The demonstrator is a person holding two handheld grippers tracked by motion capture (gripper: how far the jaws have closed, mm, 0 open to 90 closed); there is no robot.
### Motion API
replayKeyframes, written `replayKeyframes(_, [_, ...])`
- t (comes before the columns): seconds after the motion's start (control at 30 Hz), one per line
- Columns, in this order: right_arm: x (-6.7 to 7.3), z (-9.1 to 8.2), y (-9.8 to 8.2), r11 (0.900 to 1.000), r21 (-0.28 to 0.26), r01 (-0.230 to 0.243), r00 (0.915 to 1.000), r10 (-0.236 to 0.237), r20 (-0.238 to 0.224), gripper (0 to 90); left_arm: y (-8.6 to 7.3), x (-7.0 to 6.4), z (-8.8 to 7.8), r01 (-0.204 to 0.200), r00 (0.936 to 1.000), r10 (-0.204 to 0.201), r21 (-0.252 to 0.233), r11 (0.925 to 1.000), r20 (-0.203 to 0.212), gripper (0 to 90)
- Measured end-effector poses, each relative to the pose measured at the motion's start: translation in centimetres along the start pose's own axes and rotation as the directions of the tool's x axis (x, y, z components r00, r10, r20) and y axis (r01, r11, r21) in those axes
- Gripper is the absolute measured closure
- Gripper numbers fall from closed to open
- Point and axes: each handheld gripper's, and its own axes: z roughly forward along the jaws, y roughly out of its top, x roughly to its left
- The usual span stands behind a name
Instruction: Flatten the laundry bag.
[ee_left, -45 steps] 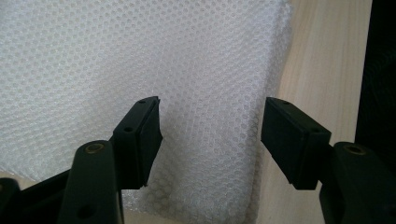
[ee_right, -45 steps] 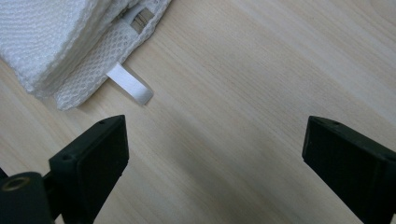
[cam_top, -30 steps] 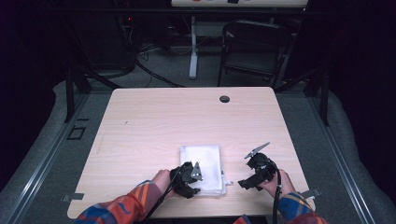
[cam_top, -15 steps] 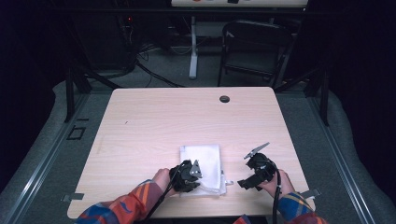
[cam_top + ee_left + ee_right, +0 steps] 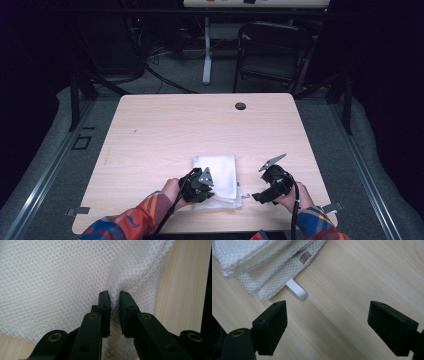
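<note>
The left gripper [image 5: 114, 296] has just been closing and now pinches a ridge of the white mesh bag [image 5: 217, 175], bunched right between its jaws. The right gripper [image 5: 327, 325] hangs released over bare table [image 5: 165, 130], its jaws just narrowing with nothing between them; the bag's white tab [image 5: 297, 290] sits just ahead of them. I'd lift slowly so the mesh doesn't slip out.

Dark room, grey floor [image 5: 45, 165], folding chair [image 5: 272, 55], cables [image 5: 165, 75]
</note>
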Motion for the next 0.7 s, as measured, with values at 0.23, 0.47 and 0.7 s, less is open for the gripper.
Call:
replayKeyframes(0.23, [0.6, 0.0, 0.2, 1.000, -0.022, 0.018, 0.9997, -0.019, -0.017, 37.5, 0.0, 0.3, -0.5, 0.025, 0.9997, -0.025, -0.031, 0.9992, -0.003, 79.1])
replayKeyframes(0.47, [2.2, 0.2, 0.9, 0.995, -0.045, 0.094, 0.9940, -0.096, -0.052, 59.2, 0.1, 0.4, -0.7, 0.035, 0.9993, -0.036, -0.042, 0.9985, -0.013, 78.8])
replayKeyframes(0.7, [4.3, 1.0, 1.9, 0.984, -0.079, 0.158, 0.9820, -0.165, -0.091, 80.9, 0.1, 0.5, -1.0, 0.045, 0.9988, -0.046, -0.071, 0.9965, -0.014, 78.6])
